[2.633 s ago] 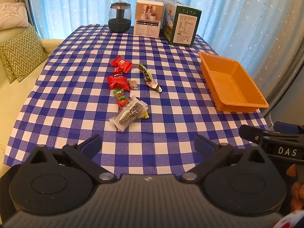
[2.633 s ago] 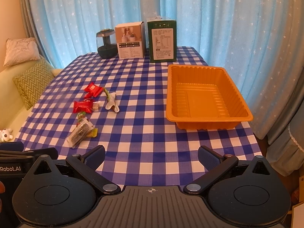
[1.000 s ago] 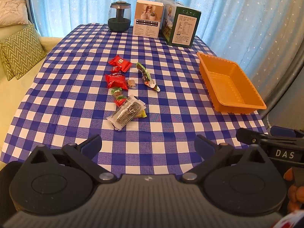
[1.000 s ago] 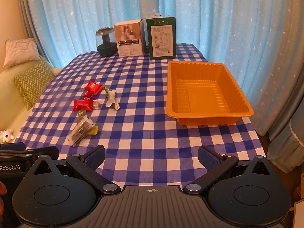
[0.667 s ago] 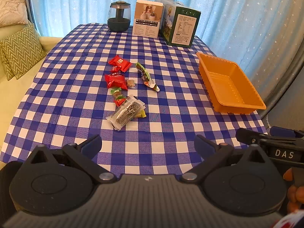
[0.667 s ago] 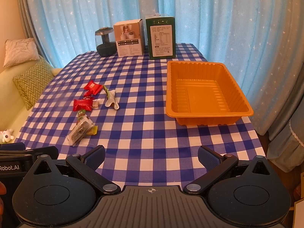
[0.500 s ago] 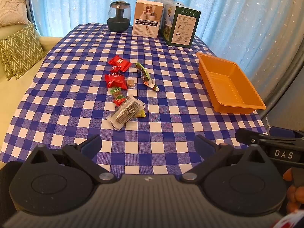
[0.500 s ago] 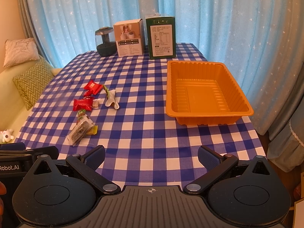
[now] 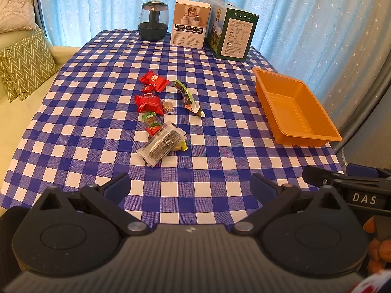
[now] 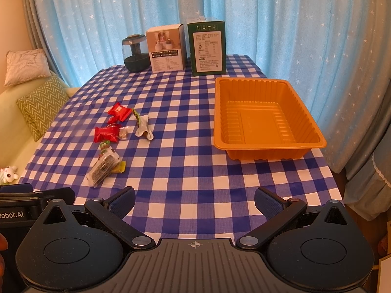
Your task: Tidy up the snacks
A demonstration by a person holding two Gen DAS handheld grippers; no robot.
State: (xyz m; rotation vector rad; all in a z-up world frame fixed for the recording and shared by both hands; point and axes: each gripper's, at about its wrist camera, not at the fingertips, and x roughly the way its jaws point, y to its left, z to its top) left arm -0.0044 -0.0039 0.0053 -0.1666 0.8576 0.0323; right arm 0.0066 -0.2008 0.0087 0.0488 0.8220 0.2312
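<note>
Snacks [image 9: 158, 112] (red, green, clear wrappers) clustered beside bare orange tray [image 9: 297, 112]; left tool [image 9: 190, 186], right tool [image 10: 194, 201] agape.

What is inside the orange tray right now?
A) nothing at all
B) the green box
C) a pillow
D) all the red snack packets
A: the orange tray shows only its bare ribbed bottom, while the snacks all lie loose on the checked tablecloth, well apart from it.
</note>
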